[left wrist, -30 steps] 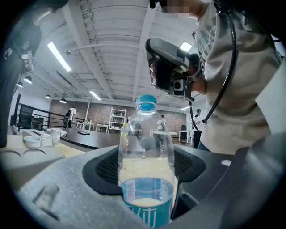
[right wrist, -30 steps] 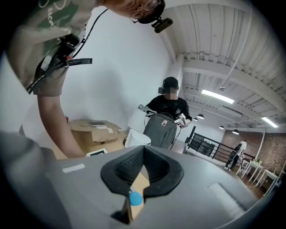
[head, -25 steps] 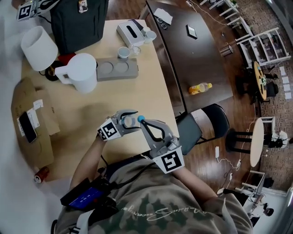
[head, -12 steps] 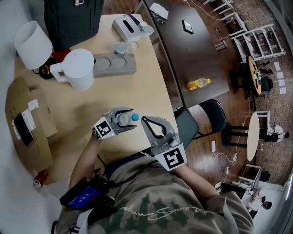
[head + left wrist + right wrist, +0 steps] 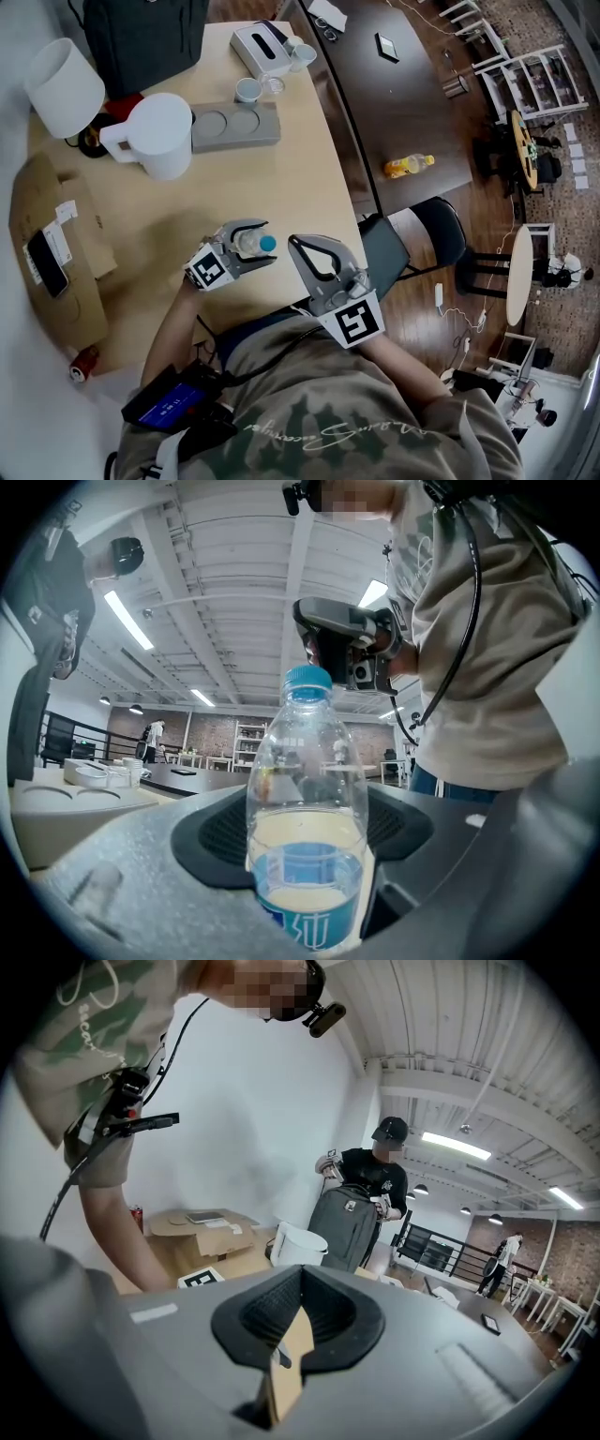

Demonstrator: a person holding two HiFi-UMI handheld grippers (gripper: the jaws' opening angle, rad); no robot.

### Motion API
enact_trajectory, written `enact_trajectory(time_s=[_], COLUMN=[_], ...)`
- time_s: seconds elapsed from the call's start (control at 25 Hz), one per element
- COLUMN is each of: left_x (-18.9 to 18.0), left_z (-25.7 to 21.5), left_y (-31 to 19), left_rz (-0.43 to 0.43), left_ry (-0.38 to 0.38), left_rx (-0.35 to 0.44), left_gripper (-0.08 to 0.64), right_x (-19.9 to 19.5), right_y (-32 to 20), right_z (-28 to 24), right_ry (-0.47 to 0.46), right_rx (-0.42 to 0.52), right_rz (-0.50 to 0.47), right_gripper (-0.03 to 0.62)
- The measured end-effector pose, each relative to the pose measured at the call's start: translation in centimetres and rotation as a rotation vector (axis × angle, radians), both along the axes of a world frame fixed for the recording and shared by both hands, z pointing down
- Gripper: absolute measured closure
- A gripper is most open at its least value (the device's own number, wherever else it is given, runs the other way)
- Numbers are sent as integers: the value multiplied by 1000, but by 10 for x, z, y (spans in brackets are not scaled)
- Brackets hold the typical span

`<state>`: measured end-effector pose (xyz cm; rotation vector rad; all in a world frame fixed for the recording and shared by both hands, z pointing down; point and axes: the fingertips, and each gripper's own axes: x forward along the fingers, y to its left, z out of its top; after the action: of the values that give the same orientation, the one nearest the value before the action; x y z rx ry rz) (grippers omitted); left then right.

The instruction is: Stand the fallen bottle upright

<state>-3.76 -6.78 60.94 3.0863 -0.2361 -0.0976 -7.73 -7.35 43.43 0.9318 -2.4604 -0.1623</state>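
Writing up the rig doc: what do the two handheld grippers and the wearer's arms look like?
The left gripper and right gripper match: grey bodies, curved grey jaws lined with ribbed black pads, and each carries a white marker cube with black squares. The person wears a short-sleeved beige camouflage shirt, and black cables hang across it.

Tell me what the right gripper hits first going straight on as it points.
Likely the white pitcher, dead ahead in the right gripper view; the backpack stands behind it. Depth is unclear.
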Motion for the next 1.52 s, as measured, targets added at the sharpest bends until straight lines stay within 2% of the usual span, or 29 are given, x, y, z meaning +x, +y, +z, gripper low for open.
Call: enact_trajectory(time_s=[0.4,0.6,0.72,0.88,1.08,1.2,1.24,1.28,1.32,1.52], left_x=[-9,-15,-21,-32,-55,-70,-74,-74,-72,-47], left_z=[-1,-6,-12,-13,-33,-61,-73,-84,-94,-114], left_y=[0,4,4,8,20,30,34,39,45,60], left_rz=[-14,-10,-31,-58,-118,-161,-167,-167,-166,-183], left_ry=[-36,-43,-35,-68,-84,-59,-51,-49,-51,-171], left_rx=[-14,15,15,-1,57,81,80,79,81,162], left_gripper=[184,185,186,186,186,190,231,526,558,560], right_x=[-2,4,4,5,6,4,2,1,-1,-13], right_y=[8,9,13,16,21,25,26,27,28,29], right_z=[1,-3,-5,-10,-16,-17,-17,-19,-21,-31], right_ry=[-15,-26,-38,-64,-100,-119,-123,-132,-147,-215], right_rx=[-17,1,10,18,29,36,41,46,51,67], right_rz=[-22,1,1,3,13,8,1,-5,-8,-26], right_gripper=[589,589,589,589,589,589,589,589,589,589])
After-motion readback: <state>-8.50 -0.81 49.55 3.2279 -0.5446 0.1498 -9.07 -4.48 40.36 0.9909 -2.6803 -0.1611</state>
